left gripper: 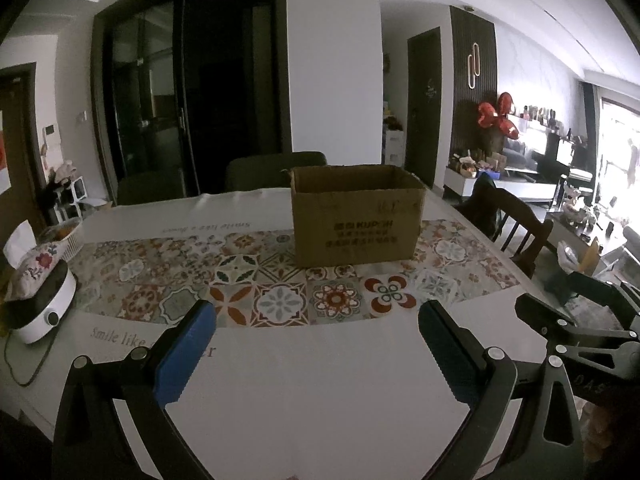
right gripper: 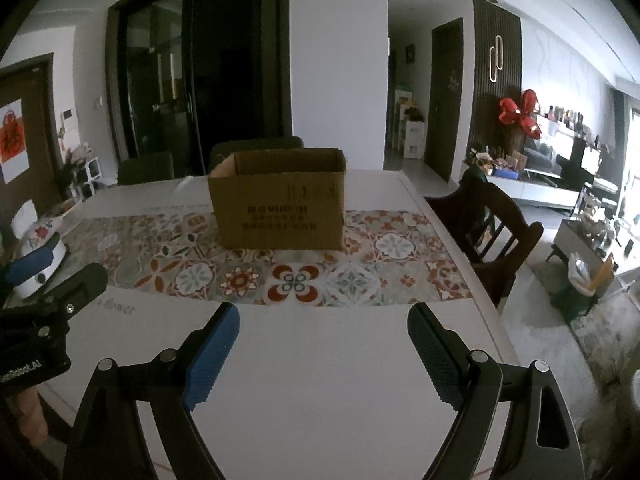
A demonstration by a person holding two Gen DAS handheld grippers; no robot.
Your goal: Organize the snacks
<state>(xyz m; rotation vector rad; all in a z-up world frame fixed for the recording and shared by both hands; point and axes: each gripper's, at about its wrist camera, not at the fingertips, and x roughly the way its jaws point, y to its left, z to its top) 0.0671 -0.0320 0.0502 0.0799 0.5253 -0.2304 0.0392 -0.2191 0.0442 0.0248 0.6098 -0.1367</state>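
Observation:
An open brown cardboard box (left gripper: 356, 220) stands upright on the patterned runner in the middle of the table; it also shows in the right wrist view (right gripper: 280, 208). Its inside is hidden from both views. No snacks are visible. My left gripper (left gripper: 316, 320) is open and empty, hovering over the near white part of the table, well short of the box. My right gripper (right gripper: 322, 322) is open and empty too, beside the left one, also short of the box. The right gripper shows at the right edge of the left wrist view (left gripper: 576, 320).
A white table (left gripper: 320, 380) with a tiled-pattern runner (left gripper: 240, 280). A white round appliance (left gripper: 44, 308) with a floral tissue pouch on it and a white basket (left gripper: 68, 236) sit at the left edge. Wooden chair (right gripper: 492, 232) at the right side, dark chairs behind.

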